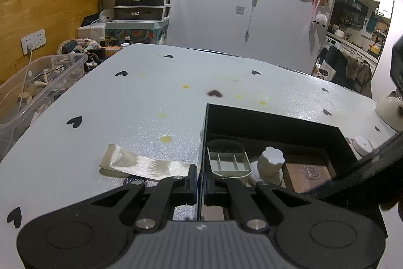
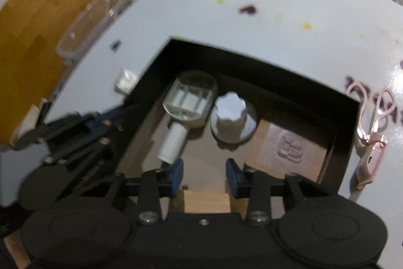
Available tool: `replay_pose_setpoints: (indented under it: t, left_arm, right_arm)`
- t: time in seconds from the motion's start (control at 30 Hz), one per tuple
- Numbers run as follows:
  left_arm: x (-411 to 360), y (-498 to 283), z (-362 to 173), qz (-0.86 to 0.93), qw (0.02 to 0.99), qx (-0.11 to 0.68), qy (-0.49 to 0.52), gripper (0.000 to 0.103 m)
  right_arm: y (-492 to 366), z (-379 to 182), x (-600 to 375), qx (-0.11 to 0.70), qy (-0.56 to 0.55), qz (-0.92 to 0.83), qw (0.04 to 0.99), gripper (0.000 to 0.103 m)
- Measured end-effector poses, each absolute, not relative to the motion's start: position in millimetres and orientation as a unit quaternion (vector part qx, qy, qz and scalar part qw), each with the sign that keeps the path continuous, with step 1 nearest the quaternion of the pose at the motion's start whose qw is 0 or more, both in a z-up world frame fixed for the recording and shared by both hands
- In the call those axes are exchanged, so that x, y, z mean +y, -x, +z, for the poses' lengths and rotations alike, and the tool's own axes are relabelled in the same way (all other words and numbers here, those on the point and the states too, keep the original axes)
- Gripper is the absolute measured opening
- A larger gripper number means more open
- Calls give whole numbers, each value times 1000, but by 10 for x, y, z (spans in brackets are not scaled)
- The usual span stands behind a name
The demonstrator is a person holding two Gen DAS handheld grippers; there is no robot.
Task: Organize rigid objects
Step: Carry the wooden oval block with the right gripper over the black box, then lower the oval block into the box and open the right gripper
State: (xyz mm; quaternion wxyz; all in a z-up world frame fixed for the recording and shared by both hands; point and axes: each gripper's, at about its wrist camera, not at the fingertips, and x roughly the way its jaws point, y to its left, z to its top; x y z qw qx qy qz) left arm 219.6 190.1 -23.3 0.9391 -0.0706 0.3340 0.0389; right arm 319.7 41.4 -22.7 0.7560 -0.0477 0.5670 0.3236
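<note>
Left tool (image 1: 201, 178): its jaws are closing fully on the thin left wall of the black box (image 1: 277, 122), one finger standing outside the wall and one inside; in the right wrist view this same tool is reaching in from the left edge and gripping that wall.

Right tool (image 2: 204, 174): it is pointing steeply down into the box, its blue pads (image 2: 177, 173) standing a modest gap apart; nothing is lying between their tips; a pale wooden block (image 2: 206, 201) is showing in the gap at the base of the pads, but I cannot tell whether the pads are pressing on it or merely passing over it.

Contents of the box: a grey scoop (image 2: 189, 100) with a divided bowl and a white handle is lying in the left half, its handle pointing toward the right tool; a white knobbed cap (image 2: 233, 117) is standing upright on a round base just beside the scoop's bowl; a brown board (image 2: 289, 145) bearing a clear embossed piece is lying flat in the right half.

Surroundings: the box is resting on a white surface (image 1: 151, 97) printed with black hearts and marked with yellow spots; a shiny beige ribbon (image 1: 146, 164) is lying on it just left of the box; a pink scissor-like implement (image 2: 372, 122) is lying just right of the box; a clear plastic bin (image 1: 42, 82) is sitting beyond the surface's left edge.
</note>
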Motion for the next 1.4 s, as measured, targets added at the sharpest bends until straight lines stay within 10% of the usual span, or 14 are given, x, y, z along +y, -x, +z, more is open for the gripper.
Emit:
replay_pose_setpoints:
  t: [0.23, 0.4, 1.17, 1.4]
  left_arm:
    - [1907, -2200, -226, 37, 939, 333, 71, 4]
    - [1922, -2201, -223, 36, 939, 333, 75, 4]
    - [1901, -2243, -258, 31, 939, 334, 72, 4]
    - [1882, -2236, -272, 34, 939, 335, 73, 4]
  right_arm:
    - [-3077, -287, 335, 597, 109, 299, 737, 26]
    - [-3019, -136, 321, 586, 99, 312, 741, 43]
    - [-2940, 61, 206, 583, 91, 314, 744, 41]
    - [-2821, 291, -3, 547, 60, 329, 767, 59]
